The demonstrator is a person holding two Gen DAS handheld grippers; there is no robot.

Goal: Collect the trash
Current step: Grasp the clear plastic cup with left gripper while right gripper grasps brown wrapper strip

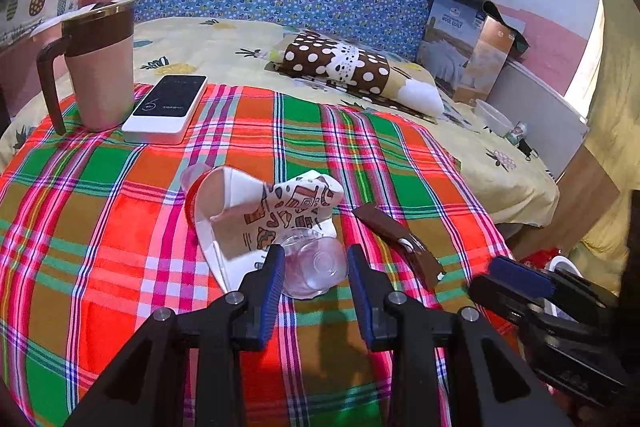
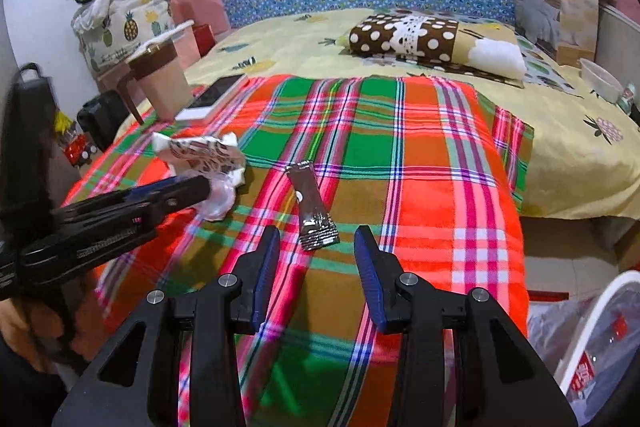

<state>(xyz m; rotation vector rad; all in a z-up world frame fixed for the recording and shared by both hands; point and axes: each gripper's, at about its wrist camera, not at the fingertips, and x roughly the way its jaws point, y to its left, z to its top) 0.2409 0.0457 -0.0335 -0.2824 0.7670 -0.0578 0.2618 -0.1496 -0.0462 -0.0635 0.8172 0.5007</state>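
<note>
Trash: a crushed clear plastic cup [image 1: 314,267], a crumpled printed paper cup [image 1: 260,211] and a brown snack wrapper [image 2: 313,211] lay on the plaid blanket [image 1: 120,227] spread over the bed.
Clear plastic cup: it sat between the fingers of the left gripper [image 1: 313,267], just beside the paper cup (contact with the blue pads could not be told).
Left gripper: its jaws stood apart, flanking the plastic cup on both sides.
Right gripper [image 2: 316,247]: it hovered with jaws wide and nothing between them, the near end of the wrapper just ahead of its fingertips.
Wrapper: it lay flat on the blanket, near the two cups and to their right.
Far corner of blanket: a tan mug with a brown handle [image 1: 96,67] stood beside a white-edged phone [image 1: 168,107].
Bin: a white-rimmed bin [image 2: 592,339] with a plastic liner showed at the bed's lower right.
</note>
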